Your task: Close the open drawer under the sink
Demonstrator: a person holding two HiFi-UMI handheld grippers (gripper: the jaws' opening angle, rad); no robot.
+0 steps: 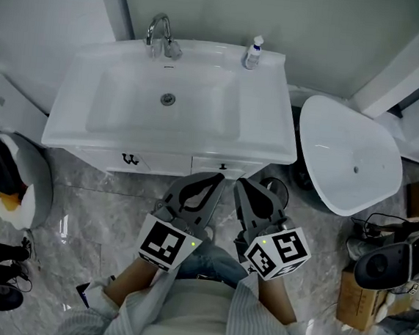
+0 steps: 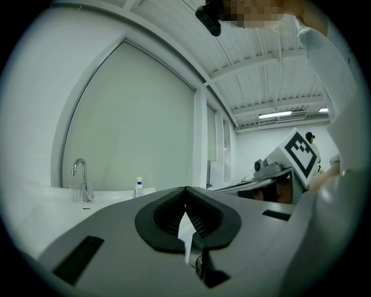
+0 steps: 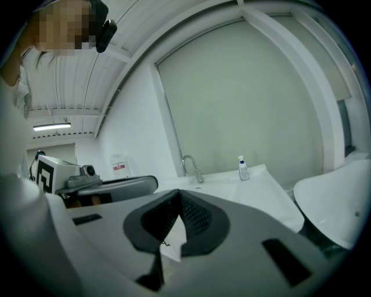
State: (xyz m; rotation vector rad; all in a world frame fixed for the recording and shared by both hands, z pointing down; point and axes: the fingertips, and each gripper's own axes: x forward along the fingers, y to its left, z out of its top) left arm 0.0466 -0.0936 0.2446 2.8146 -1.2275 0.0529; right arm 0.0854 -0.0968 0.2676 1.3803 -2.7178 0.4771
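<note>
A white sink (image 1: 168,96) with a chrome faucet (image 1: 160,33) sits on a white vanity. Under its front rim show two drawer fronts, the left one (image 1: 130,160) and the right one (image 1: 223,167), each with a small black handle. How far either stands out cannot be told from above. My left gripper (image 1: 218,179) (image 2: 185,190) is shut and empty, its tips just below the right drawer front. My right gripper (image 1: 240,182) (image 3: 178,192) is beside it, also shut and empty. Both point up toward the basin, and the drawers are hidden in both gripper views.
A small soap bottle (image 1: 254,53) stands at the sink's back right. A white oval fixture (image 1: 350,158) stands close to the vanity's right. Black gear and boxes (image 1: 386,267) crowd the floor at the right; a bag on a grey seat (image 1: 8,180) is at the left.
</note>
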